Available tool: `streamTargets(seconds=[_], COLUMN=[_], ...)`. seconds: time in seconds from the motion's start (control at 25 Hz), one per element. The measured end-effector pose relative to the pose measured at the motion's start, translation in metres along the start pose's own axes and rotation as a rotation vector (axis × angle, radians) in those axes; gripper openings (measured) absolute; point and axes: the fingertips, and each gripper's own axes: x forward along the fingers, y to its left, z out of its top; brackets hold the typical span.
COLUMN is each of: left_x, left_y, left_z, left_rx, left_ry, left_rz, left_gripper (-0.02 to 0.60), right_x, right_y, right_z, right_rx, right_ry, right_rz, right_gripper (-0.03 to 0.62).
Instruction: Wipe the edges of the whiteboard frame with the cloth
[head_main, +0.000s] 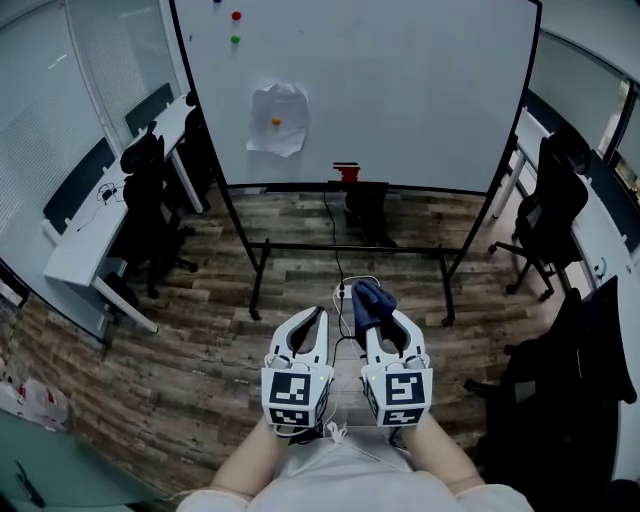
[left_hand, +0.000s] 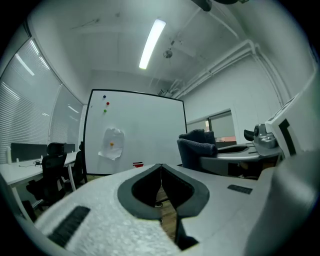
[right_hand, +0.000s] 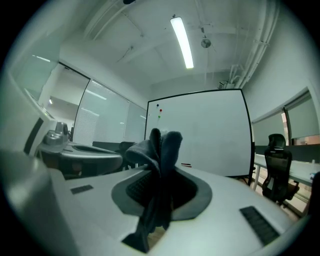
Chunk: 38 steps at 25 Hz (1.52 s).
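- Right gripper (head_main: 385, 322), from the head camera: what has it got?
- Its jaws pinch a dark blue cloth (head_main: 368, 297), bunched above the tips, near the person's body. Left gripper (head_main: 312, 322) rides just beside it on the left, carrying nothing.
- And the whiteboard (head_main: 400, 90)?
- Far across the wood floor, well apart from both tools. No cloth touches its black frame (head_main: 197, 100). By my reading the wiping has not begun, and every edge is left to do.
- Anything on the board?
- A sheet of paper (head_main: 277, 118) is pinned at the left with magnets (head_main: 236, 16) above it, and a small red item (head_main: 346, 172) sits at the bottom rail.
- Left gripper view?
- Jaws pressed together at the tips, nothing between them. The board stands far ahead. The cloth (left_hand: 198, 145) pokes up at the right.
- Right gripper view?
- Cloth (right_hand: 161, 150) clamped between the jaws, folds standing up and a tail hanging near the camera. The board fills the far middle, with one of the office chairs (right_hand: 276, 150) to its right.
- What stands in the way?
- The stand's low crossbar (head_main: 350, 247) and feet, and a cable (head_main: 336, 262) trailing over the floor between person and board. Office chairs crowd both sides, which could hamper reaching the side edges.
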Motion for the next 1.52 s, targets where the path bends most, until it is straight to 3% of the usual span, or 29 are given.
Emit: streamTargets(seconds=[0.32,0.52,0.88,1.16,1.52], left_x=[0.026,0.046,0.109,0.161,0.203], left_y=[0.035,0.092,0.259,0.421,0.574], left_z=[-0.015,-0.021,-0.042,-0.025,-0.039], left_rx=[-0.008,-0.015,-0.076,0.037,-0.015], left_ry=[0.017,0.010,0.036,0.016,0.055], left_rz=[0.002,0.019,0.030,0.048,0.091], left_gripper=[0.018,0.018,0.018,0.018,0.018], right_x=[0.045,0.102,0.260,0.418,0.561], right_y=[0.001,0.022,0.099,0.170,0.248], right_z=[-0.011,-0.015,-0.005,0.032,0.022], right_rx=[0.025,0.070,0.046,0.031,0.007], right_ry=[0.019,0.031,0.071,0.074,0.170], right_rz=[-0.004,0.019,0.035,0.035,0.107], right_gripper=[0.071,0.071,0.071,0.071,0.071])
